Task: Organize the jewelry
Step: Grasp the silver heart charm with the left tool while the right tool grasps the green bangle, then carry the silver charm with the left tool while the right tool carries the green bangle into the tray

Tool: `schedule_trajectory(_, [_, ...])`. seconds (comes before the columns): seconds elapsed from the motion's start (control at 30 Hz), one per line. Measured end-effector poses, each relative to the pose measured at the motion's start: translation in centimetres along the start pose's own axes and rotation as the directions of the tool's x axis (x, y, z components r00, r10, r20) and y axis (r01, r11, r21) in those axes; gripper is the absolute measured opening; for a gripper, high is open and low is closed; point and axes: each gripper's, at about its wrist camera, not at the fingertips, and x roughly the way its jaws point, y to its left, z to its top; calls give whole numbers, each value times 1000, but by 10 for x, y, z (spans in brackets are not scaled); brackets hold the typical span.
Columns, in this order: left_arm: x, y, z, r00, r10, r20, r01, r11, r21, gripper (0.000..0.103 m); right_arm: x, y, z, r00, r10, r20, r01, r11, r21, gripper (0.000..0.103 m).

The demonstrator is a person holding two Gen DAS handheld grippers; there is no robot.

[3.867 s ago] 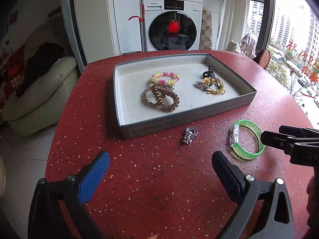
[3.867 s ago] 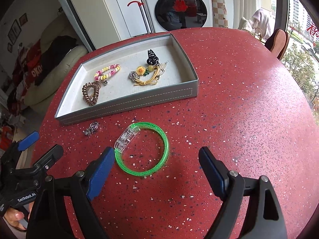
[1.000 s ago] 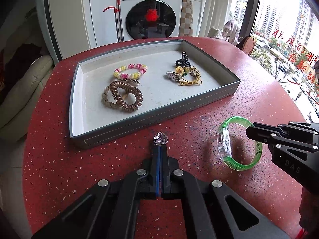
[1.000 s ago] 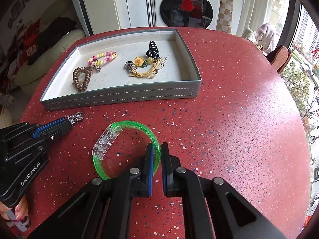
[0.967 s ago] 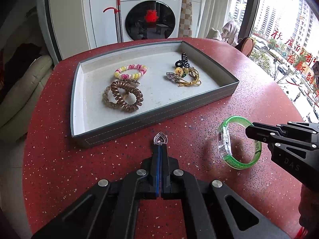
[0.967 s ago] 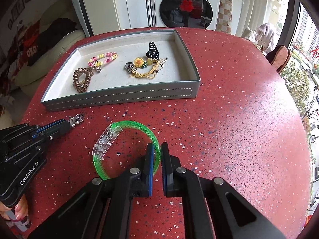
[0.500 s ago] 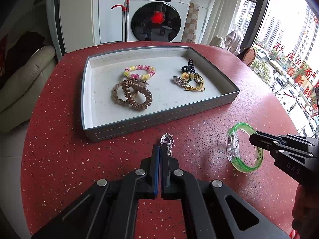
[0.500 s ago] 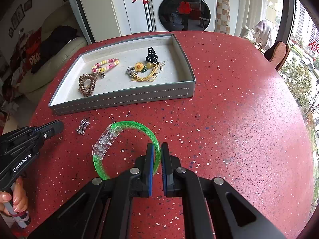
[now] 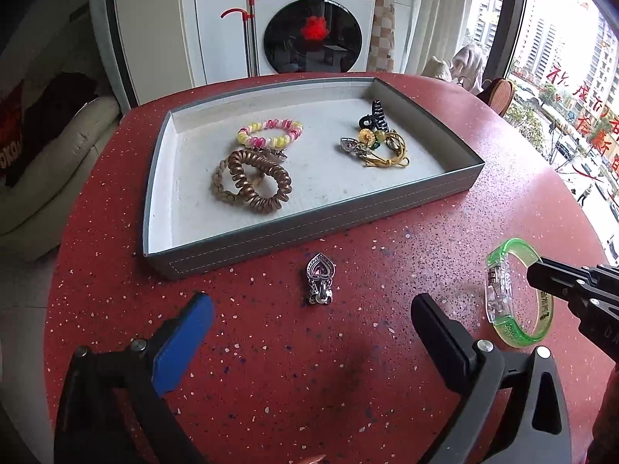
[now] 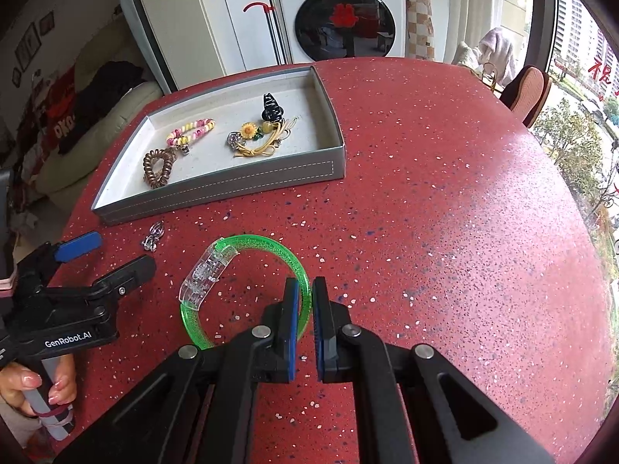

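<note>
Left tool [image 9: 311, 315] has its jaws opening wide, and the small silver heart-shaped charm with a pink stone [image 9: 319, 277] lies free on the red speckled worktop [image 9: 271, 367] just ahead of the gap, touched by neither finger. That charm sits just in front of the near wall of the shallow grey rectangular tray [image 9: 309, 224]. Right tool [image 10: 305, 297] is clamped on the translucent green plastic bangle with a clear clasp [image 10: 247, 243], gripping the band on the side opposite the clasp; whether the bangle rests on the worktop cannot be told. Inside the tray lie a bronze spiral hair tie [image 9: 259, 183], a pink and yellow spiral hair tie [image 9: 271, 131], and, well apart from them, a cluster of a black claw clip [image 9: 373, 118] and a yellow flower ornament with yellow cord [image 9: 381, 147]. A hand [image 10: 36, 384] holds the left tool's handle.
</note>
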Motion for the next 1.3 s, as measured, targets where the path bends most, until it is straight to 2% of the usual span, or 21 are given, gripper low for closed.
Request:
schedule_trajectory(0.1, [10,-6,5,1000,30,-7,-30,999,11,102,0,1,0,1000,8,1,-8,1000,3,8])
schedule_trajectory(0.2, [23,-7,6,998,31,-52,-31,999,15,74,-1,3,-1,1000,11,2,-11,1000,1,8])
schedule_trajectory(0.23, [22,-7,5,999,16,-40,-15,1000,14,71,-1,3,-1,1000,11,3,-11,1000,1,8])
schedule_trajectory(0.3, [20,-9,4,1000,14,-25,-13,999,35,33,-3,2,-1,1000,11,7,-11,1000,2,8])
schedule_trajectory(0.53, [5,3,1,998,-65,-5,65,998,-7,33,-10,3,9,1000,16,27,-16,1000,9,8])
schedule_trajectory(0.9, [-35,20,36,990,-92,111,95,995,-17,33,-7,23,54,997,39,60,-38,999,-22,8])
schedule_trajectory(1.13, [-19,28,76,989,-61,133,63,998,-10,33,15,37,98,998,26,60,-23,999,-43,8])
schedule_trajectory(1.3, [9,28,98,993,-36,114,37,999,-8,33,40,38,121,999,11,45,-10,999,-34,8])
